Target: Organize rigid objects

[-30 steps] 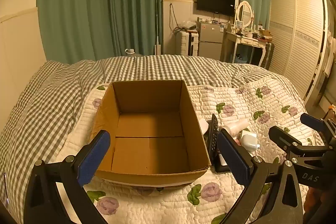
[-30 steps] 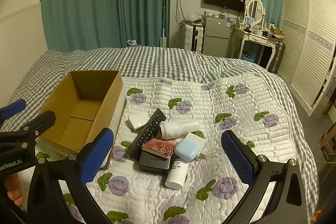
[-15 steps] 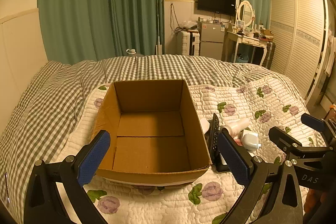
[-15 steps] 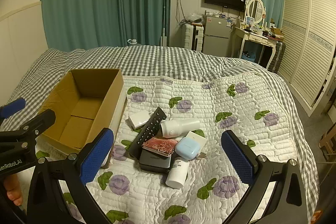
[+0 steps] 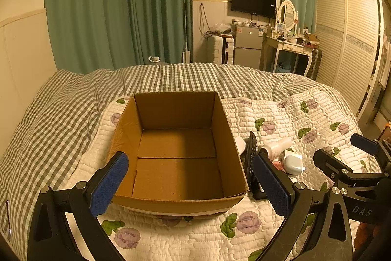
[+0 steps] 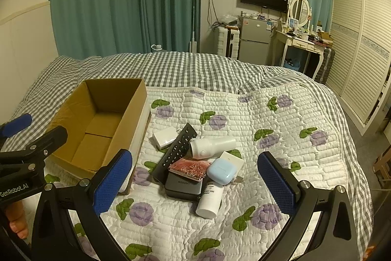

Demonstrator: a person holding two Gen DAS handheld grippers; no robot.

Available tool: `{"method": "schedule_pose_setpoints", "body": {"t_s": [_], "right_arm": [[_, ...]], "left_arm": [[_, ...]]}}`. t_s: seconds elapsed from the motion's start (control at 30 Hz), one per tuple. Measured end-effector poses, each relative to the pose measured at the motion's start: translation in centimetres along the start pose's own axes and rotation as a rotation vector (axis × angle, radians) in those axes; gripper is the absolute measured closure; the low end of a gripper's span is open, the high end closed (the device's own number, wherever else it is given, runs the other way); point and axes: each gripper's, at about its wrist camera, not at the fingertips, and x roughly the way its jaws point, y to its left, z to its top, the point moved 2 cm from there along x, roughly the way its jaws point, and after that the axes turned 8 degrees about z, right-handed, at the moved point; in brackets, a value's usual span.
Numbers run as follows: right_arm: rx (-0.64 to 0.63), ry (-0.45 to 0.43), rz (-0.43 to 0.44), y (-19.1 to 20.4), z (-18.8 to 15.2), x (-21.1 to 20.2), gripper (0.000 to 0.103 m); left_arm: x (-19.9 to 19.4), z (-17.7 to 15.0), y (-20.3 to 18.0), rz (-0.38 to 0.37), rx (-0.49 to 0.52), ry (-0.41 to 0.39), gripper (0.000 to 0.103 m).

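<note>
- Bed (image 6: 195, 70) under a grey gingham cover, with a white quilt (image 6: 281, 158) printed with purple flowers spread across the near part.
- Open cardboard box (image 5: 177, 146) on the quilt's left side, flaps out of the way, floor bare, nothing inside.
- Clutter of rigid objects just right of the box, heaped and touching one another, well clear of the box mouth.
- Left tool (image 5: 190, 182) above the box's near rim, jaws spread wide, nothing held.
- Right tool (image 6: 195, 177) above the near edge of the heap, jaws equally wide apart, nothing held.
- Black remote control (image 6: 176, 151) lying diagonally, lower end against a dark grey box-shaped device (image 6: 183, 186).
- White handheld appliance (image 6: 211, 144) lying on its side across the top of the heap.
- White tube-shaped bottle (image 6: 209, 198) at the near edge, cap end toward the camera.
- Pale blue case (image 6: 221, 171) resting on a flat white box (image 6: 233, 159).
- Flat tin with a red patterned lid (image 6: 190, 168) on top of the dark device.
- White charger block (image 6: 165, 137) at the far left of the heap, nearest the box wall.
- Judged stage: very start, no object yet moved into the box.
- Next move, by judgement: lower the right tool onto a top-lying piece such as the pale blue case or the bottle, close across its narrow width, then carry left over the box wall.
</note>
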Motion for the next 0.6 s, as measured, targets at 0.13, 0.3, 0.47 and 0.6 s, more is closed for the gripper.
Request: {"method": "schedule_pose_setpoints", "body": {"t_s": [0.13, 0.3, 0.47, 0.6], "right_arm": [[0.0, 0.001, 0.001, 0.01, -0.04, 0.03, 0.0], [0.001, 0.007, -0.004, -0.04, -0.14, 0.12, 0.0], [0.001, 0.01, -0.004, -0.06, -0.17, 0.15, 0.0], [0.0, 0.01, -0.004, -0.03, -0.18, 0.17, 0.0]], "left_arm": [[-0.02, -0.04, 0.05, 0.001, 0.001, 0.001, 0.0], [0.0, -0.06, -0.11, 0.001, 0.001, 0.0, 0.0], [-0.01, -0.08, -0.12, 0.002, 0.001, 0.001, 0.0], [-0.02, -0.21, -0.12, 0.002, 0.003, 0.002, 0.0]]}}
